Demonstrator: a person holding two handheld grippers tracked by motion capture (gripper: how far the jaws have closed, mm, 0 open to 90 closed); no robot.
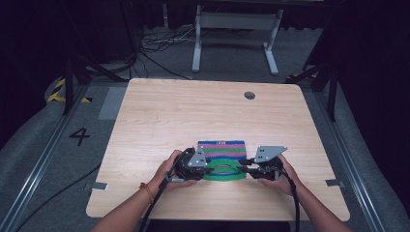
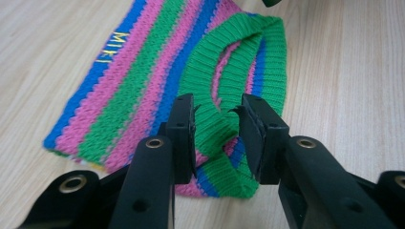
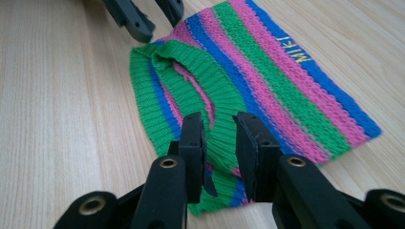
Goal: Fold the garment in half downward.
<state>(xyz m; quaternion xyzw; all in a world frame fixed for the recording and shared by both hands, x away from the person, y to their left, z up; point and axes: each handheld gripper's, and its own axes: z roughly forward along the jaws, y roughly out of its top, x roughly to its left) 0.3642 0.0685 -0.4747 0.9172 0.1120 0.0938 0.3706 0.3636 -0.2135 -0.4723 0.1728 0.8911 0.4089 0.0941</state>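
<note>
Near the counter's (image 1: 145,111) front edge, both tongs meet the striped knit (image 1: 221,149). Left tongs (image 2: 216,131) sit apart around the green ribbed hem (image 2: 210,86), cloth between the jaws. Right tongs (image 3: 220,143) do likewise at the hem's other end. Beyond, the knit lies flat toward the counter's middle, yellow lettering (image 3: 296,50) on its far blue stripe.

My high view looks forward and down from above the near edge of the table (image 1: 159,116). My left gripper view and right gripper view sit low and close, facing each other across the striped knit piece (image 2: 143,81), which all three views share.
</note>
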